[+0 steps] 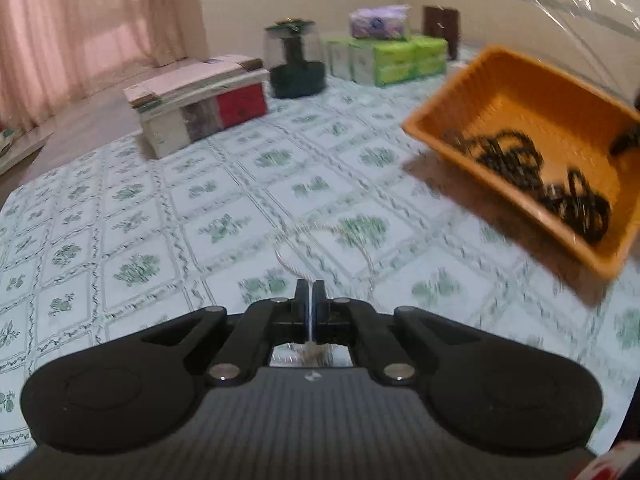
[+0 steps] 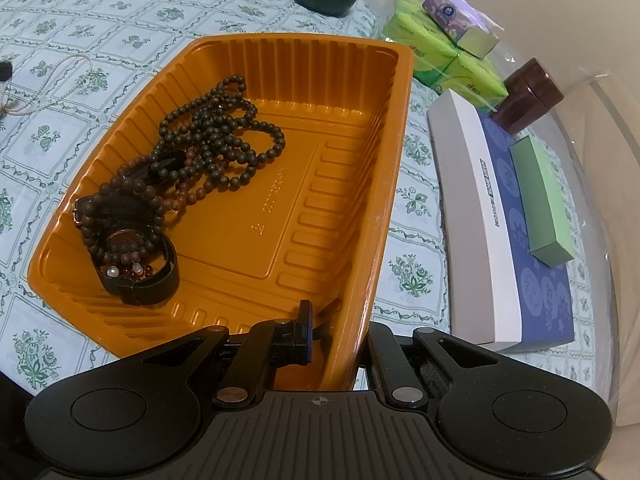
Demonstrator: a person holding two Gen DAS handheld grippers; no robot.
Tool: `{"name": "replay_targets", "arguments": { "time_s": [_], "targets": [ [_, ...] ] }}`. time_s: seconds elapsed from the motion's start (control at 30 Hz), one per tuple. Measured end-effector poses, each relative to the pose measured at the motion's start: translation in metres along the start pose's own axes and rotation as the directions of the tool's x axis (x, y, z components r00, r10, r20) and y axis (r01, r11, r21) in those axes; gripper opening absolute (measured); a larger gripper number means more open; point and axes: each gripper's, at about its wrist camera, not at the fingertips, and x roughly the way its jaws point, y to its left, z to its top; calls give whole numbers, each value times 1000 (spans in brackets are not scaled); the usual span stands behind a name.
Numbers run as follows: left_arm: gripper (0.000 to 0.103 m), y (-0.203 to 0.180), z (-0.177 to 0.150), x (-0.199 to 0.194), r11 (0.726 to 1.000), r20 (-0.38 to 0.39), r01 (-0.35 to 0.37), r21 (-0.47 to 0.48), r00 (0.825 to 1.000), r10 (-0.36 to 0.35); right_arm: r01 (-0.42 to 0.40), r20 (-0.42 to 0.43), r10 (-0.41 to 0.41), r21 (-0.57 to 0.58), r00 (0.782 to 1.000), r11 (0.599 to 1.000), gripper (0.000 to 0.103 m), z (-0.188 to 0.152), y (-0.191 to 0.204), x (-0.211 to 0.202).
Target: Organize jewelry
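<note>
My left gripper (image 1: 308,286) is shut on a thin pearl necklace (image 1: 288,258), whose strand trails forward onto the floral tablecloth. The same pearl necklace (image 2: 52,80) shows at the far left of the right wrist view. My right gripper (image 2: 336,320) is shut on the near rim of an orange plastic tray (image 2: 304,128), one finger inside the wall and one outside. The tray (image 1: 516,92) hangs tilted above the cloth at the right of the left wrist view. Dark bead bracelets (image 2: 212,136) and a black watch (image 2: 140,268) lie in the tray.
At the back stand a stack of flat boxes (image 1: 200,108), a dark stand under a clear dome (image 1: 296,64), green tissue packs (image 1: 388,58) with a purple pack on top, and a brown jar (image 2: 528,96). A white-and-blue box (image 2: 500,232) with a green box on it lies to the right.
</note>
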Motion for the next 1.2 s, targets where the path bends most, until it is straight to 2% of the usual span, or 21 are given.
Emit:
{"name": "replay_targets", "arguments": {
  "time_s": [0.1,0.2,0.3,0.57,0.67,0.77,0.97,1.2],
  "targets": [
    [7,-10,-16,4,997,-21,17,79,1000,-15,-2,-1,2,1,1000,1000,7,0,0,0],
    [14,-21,-29,9,985,-35,1,172,999,5,-3,-2,3,1,1000,1000,7,0,0,-1],
    [14,-23,-33,14,977,-26,-9,212,1000,15,-3,-2,3,2,1000,1000,7,0,0,-1],
    [14,-8,-25,27,983,-61,52,176,997,-42,-4,-3,4,5,1000,1000,7,-1,-1,1],
    [4,-8,-21,28,981,-84,82,174,994,-68,-5,-4,5,7,1000,1000,7,-1,-1,2],
    [1,-14,-19,25,977,-88,74,198,994,-58,-4,-2,4,5,1000,1000,7,-1,-1,2],
    [1,-12,-14,9,983,-50,59,174,997,-51,-3,-3,3,5,1000,1000,7,-1,-2,2],
    [1,1,15,-15,989,26,47,140,998,-52,3,-3,-3,-1,1000,1000,7,0,0,0]
  ]
}}
